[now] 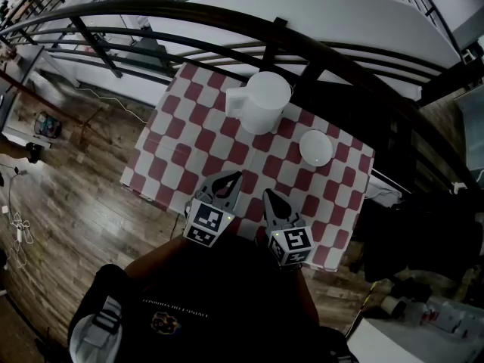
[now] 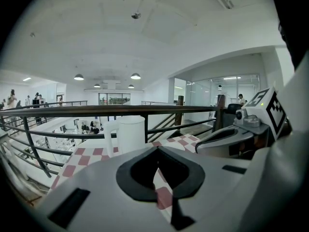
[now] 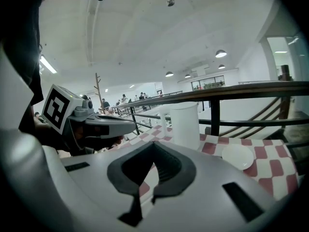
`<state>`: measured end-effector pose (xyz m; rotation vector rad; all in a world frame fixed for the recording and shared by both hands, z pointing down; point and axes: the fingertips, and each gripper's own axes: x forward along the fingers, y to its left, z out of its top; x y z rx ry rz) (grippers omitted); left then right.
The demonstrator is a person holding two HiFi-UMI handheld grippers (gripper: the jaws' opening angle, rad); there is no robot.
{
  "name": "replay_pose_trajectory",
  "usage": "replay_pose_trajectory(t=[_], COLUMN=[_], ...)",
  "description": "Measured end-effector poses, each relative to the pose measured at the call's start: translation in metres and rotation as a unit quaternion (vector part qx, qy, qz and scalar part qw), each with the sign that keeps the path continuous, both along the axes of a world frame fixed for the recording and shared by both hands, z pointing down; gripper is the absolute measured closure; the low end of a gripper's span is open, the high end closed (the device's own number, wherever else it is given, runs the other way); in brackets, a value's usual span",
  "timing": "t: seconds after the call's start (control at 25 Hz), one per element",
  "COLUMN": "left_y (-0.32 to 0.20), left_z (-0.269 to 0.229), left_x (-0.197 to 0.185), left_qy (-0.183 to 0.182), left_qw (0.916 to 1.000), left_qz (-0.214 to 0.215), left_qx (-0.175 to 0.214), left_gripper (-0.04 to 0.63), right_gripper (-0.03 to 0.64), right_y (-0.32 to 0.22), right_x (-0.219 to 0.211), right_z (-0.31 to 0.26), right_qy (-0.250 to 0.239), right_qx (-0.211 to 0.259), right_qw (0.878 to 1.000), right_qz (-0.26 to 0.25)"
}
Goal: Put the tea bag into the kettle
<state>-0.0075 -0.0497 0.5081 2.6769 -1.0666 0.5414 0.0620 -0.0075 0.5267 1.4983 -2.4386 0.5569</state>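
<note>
We hold our left gripper (image 1: 230, 181) and right gripper (image 1: 271, 197) closed on nothing at the near edge of the counter (image 1: 185, 142). The white kettle (image 1: 265, 101) stands far beyond them.

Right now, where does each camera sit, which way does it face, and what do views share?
Head view: on the person's head, facing steeply down at the checkered table, kettle and dish; shows left gripper, right gripper, dark torso.
Left gripper view: on the left gripper, facing along its shut jaws toward kettle and railing; right gripper alongside.
Right gripper view: on the right gripper, facing along its shut jaws toward kettle and dish; left gripper alongside.
Shared: kettle in all three.
</note>
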Motion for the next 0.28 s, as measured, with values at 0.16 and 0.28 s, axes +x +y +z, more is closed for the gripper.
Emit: replay_pose_trajectory(t=[0.16,0.28], left_y=[-0.0002,-0.0001], left_z=[-0.0019,-0.0021], left_x=[-0.0003,-0.0002], left_qy=[0.001,0.001], left_qw=[1.0000,1.0000], left_qz=[0.000,0.000], left_qx=[0.000,-0.001], left_gripper=[0.591,0.591], right_gripper=[0.606,0.606], right_y=[-0.0005,0.0000], right_x=[-0.0015,-0.0023], right_z=[-0.0019,-0.0018], right_qy=[-0.002,-0.002], right_qx=[-0.002,-0.004], right_qw=[1.000,1.000], right_qz=[-0.003,-0.005])
